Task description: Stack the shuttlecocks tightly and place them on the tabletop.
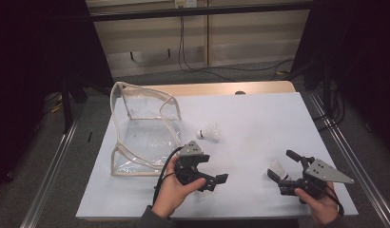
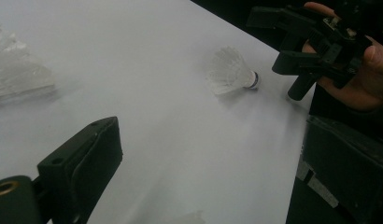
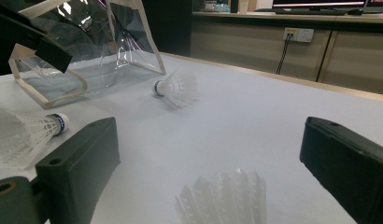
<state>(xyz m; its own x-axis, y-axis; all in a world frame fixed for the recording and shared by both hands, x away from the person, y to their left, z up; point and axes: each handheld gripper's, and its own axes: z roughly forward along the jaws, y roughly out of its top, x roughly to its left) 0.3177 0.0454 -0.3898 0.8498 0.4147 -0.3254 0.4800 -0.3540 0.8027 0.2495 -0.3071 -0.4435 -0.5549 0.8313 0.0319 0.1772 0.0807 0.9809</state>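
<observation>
Reaching stage, judged from the layout: right gripper (image 1: 275, 169) low over the white table (image 1: 259, 118) with jaws spread wide and empty, straddling the feathered end of a shuttlecock (image 3: 222, 196) that lies on the surface just ahead. Left gripper (image 1: 220, 183) also wide open and holding nothing, hovering near the clear plastic bag (image 1: 141, 128), with two more shuttlecocks lying loose on the table. Next, probably: close gently on the near shuttlecock, lift, carry toward the bag's open mouth.
</observation>
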